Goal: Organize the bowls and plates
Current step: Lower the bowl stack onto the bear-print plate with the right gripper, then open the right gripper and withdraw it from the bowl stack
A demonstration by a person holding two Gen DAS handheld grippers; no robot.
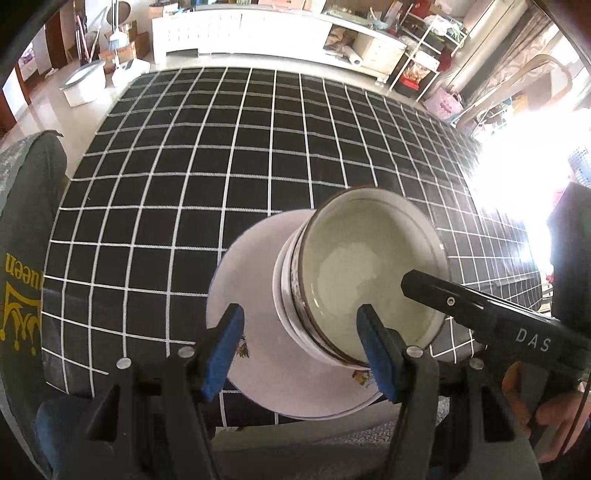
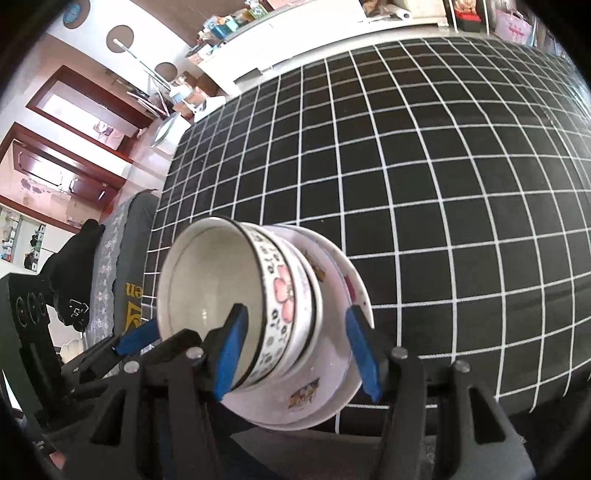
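A stack of crockery sits at the near edge of the black checked table [image 1: 221, 166]. It is a flowered bowl [image 1: 369, 258] nested in other bowls on a wide white plate [image 1: 251, 295]. My left gripper [image 1: 301, 350] spans the stack's left side, with one blue pad at the plate's rim and the other inside the top bowl. My right gripper [image 2: 295, 354] spans the right side of the bowl [image 2: 207, 280] and plate [image 2: 332, 369] the same way. Its black finger [image 1: 480, 314] reaches into the bowl. The plate's near rim overhangs the table edge.
A chair with a grey printed cover [image 1: 26, 240] stands at the table's left side. Beyond the far edge are a white cabinet [image 1: 240, 33], a white tub [image 1: 83, 86] on the floor and cluttered shelves. A person's hand [image 1: 554, 413] holds the right gripper.
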